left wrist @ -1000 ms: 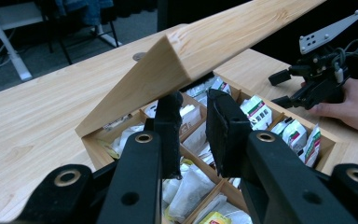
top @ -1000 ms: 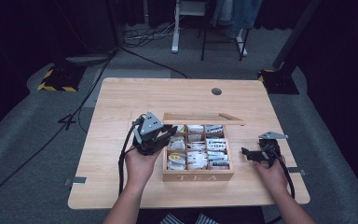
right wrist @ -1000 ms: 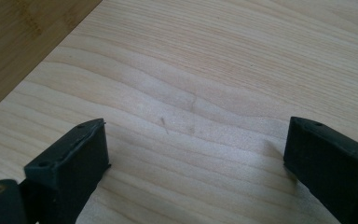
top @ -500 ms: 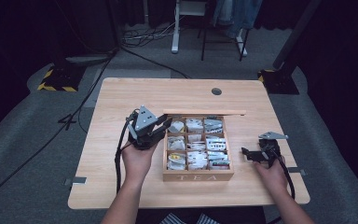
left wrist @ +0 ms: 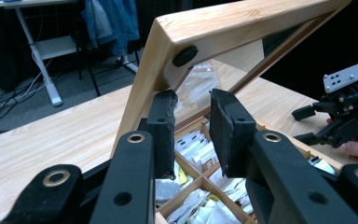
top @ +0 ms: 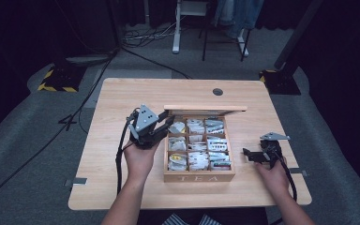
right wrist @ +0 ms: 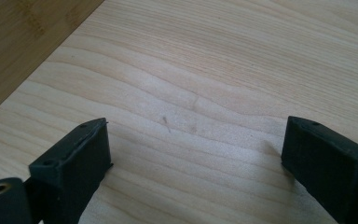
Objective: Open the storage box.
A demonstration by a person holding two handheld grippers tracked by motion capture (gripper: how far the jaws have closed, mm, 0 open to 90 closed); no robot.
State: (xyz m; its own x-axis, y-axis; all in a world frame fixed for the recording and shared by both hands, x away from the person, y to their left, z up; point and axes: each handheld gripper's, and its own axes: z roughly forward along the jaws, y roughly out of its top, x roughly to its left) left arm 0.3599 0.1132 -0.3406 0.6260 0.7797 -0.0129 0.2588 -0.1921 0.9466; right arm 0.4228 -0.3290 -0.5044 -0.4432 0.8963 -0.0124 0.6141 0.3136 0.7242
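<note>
While your left gripper, jaws slightly parted, props the glass-paned wooden lid ungripped, a slip drops it onto the wooden tea box; right gripper gapes empty.

We hold two black grippers. The left gripper carries a grey three-cornered plate drilled with small holes, and a black cable trails from it. Its fingers are flat black pads, with brass-ringed screw holes in the arms behind. The right gripper has the same plate and cable. Our forearms are unsleeved.
</note>
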